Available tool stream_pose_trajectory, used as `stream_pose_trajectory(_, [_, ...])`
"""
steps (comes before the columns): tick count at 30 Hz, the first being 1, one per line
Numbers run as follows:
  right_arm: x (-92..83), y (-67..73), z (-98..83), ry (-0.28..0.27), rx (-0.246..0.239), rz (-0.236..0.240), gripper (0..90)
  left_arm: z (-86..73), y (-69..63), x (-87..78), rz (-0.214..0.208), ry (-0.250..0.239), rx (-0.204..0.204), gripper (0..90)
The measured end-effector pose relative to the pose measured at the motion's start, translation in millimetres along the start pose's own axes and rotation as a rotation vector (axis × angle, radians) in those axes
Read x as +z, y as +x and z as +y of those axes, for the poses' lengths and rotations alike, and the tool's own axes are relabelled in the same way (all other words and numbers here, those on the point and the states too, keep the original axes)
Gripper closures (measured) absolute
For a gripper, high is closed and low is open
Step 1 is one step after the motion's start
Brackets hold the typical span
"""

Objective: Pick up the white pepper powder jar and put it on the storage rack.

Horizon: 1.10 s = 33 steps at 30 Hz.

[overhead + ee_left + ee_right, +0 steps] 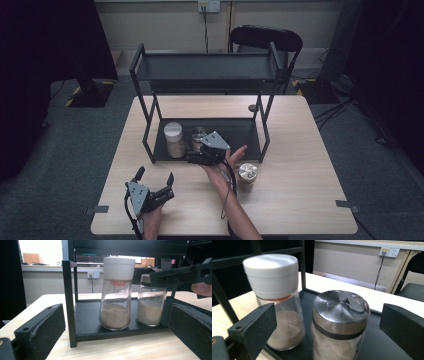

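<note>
Pale wood is the top of the desk (300, 200), and a black 2-tier rack (205, 67) stands toward its far edge. In the high view my right fingers (196, 159) reach over the front edge of the rack's lower tray (245, 135), spread around the steel-lidded jar (198, 134), which stands near the middle of that tray just right of the white-capped jar (173, 139). My left fingers (155, 176) rest near the desk's front left corner, spread and holding nothing. A 3rd jar with a metal lid (247, 175) stands on the desk in front of the rack's right front leg, just beside my right wrist.

In the left gripper view my left fingers (120, 332) stand wide apart low over the desk, facing the rack. The white-capped jar (116, 292) and the steel-lidded jar (151, 302) stand side by side on the tray, both part full of brownish powder. My right fingers (175, 273) come in level with the steel lid.

In the right gripper view my right fingers (329, 327) are apart on either side of the steel-lidded jar (340, 315), not touching it. The white-capped jar (277, 295) stands close at its left.
</note>
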State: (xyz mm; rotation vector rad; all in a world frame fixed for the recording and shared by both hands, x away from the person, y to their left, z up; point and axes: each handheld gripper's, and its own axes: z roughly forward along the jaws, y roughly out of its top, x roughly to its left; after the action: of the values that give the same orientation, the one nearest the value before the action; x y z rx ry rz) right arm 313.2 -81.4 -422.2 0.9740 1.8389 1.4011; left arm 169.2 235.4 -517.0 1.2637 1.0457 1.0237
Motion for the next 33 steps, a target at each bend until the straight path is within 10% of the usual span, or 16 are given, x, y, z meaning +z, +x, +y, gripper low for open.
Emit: stream_pose_trajectory(33, [-32.5,13.7,25.4,-0.081,-0.050,0.047,0.0,0.5,0.0,0.3,-0.001,0.003,0.003,0.1])
